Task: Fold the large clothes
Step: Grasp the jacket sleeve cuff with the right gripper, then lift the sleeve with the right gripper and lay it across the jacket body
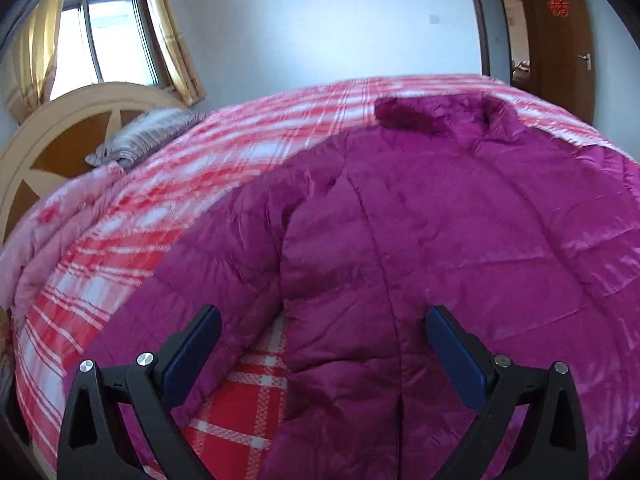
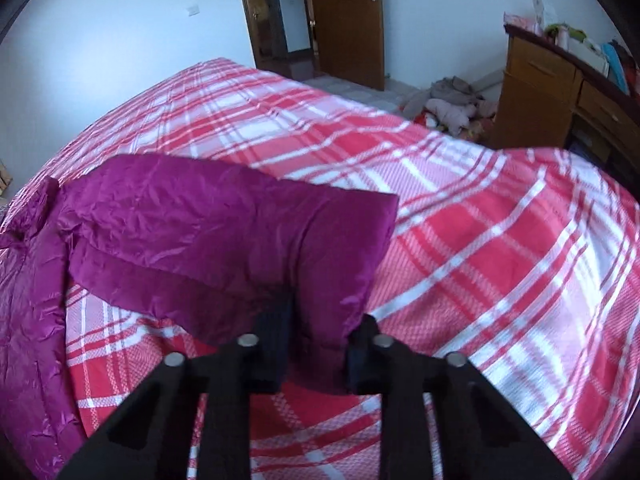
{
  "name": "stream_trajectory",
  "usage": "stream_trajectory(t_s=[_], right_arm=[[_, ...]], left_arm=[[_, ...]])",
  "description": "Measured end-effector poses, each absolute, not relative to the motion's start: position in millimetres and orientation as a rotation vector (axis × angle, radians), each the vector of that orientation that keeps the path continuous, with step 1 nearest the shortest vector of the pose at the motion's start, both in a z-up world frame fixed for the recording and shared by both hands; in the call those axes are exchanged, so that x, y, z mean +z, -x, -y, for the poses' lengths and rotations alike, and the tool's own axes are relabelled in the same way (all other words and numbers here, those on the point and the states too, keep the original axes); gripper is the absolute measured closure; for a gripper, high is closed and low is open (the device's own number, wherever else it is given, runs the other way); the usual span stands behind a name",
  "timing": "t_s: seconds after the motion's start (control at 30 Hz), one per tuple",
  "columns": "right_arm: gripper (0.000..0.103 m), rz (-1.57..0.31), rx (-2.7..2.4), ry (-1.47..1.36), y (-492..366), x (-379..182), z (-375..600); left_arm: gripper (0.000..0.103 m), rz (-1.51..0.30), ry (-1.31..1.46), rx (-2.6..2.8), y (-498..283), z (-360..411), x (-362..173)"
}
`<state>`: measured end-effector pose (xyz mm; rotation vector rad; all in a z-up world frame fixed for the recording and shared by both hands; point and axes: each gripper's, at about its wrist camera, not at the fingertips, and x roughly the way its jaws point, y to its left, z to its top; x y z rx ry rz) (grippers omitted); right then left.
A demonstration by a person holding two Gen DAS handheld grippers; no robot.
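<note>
A large magenta padded jacket (image 1: 460, 220) lies flat on the bed, its furry collar (image 1: 404, 116) at the far side. My left gripper (image 1: 323, 314) hovers open over the jacket's near edge, where the left sleeve (image 1: 224, 264) meets the body, and nothing sits between its blue pads (image 1: 192, 352). In the right wrist view, my right gripper (image 2: 326, 316) is shut on the cuff end of the jacket's other sleeve (image 2: 224, 224). That sleeve stretches out over the bedcover, and the jacket's body (image 2: 28, 300) lies at the left edge.
The bed has a red and white plaid cover (image 2: 480, 240). A rounded wooden headboard (image 1: 60, 132) and a striped pillow (image 1: 148, 136) are at the left. A wooden dresser (image 2: 560, 92) and a pile of clothes (image 2: 448, 104) on the floor lie beyond the bed's far corner.
</note>
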<state>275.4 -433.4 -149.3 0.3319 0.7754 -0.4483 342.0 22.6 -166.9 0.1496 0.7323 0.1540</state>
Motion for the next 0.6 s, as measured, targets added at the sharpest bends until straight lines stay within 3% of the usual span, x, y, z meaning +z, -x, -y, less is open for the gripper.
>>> stream_trajectory(t_s=[0.27,0.6], right_arm=[[0.089,-0.604,-0.533,-0.111,-283.1,-74.2,423.2],[0.089,-0.325,-0.393,0.27,-320.8,16.2,285.5]], left_arm=[[0.001,-0.755,-0.094,0.145,-346.5,-36.4,-176.0],[0.001,-0.774,-0.021,0.107,-345.6,-46.0,-179.8]])
